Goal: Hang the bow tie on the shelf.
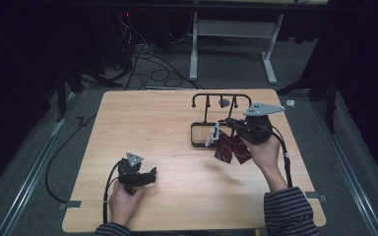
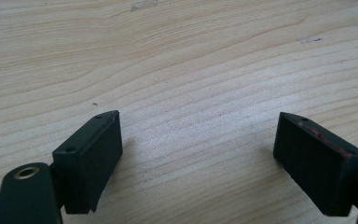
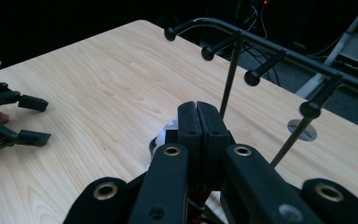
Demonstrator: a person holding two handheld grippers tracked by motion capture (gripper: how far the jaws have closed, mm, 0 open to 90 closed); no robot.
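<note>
My right gripper (image 1: 226, 123) (image 3: 198, 116) is held above the table beside a black wire rack (image 1: 220, 98) (image 3: 261, 44) with several knobbed pegs. Its jaws are pressed together, shut on a dark red cloth (image 1: 231, 147) that hangs below it. A white piece (image 1: 214, 135) (image 3: 165, 135) shows at the cloth's left end. The cloth's shadow lies on the wood beneath. My left gripper (image 1: 150, 174) (image 2: 198, 154) (image 3: 39, 120) rests low on the table at the front left, open, with bare wood between its jaws.
The wooden table (image 1: 152, 123) ends close behind the rack. The rack's rectangular base (image 1: 199, 135) lies just left of the cloth. A small grey disc (image 1: 224, 102) (image 3: 303, 130) sits by the rack's uprights. Cables and a white desk frame (image 1: 231, 29) stand on the floor beyond.
</note>
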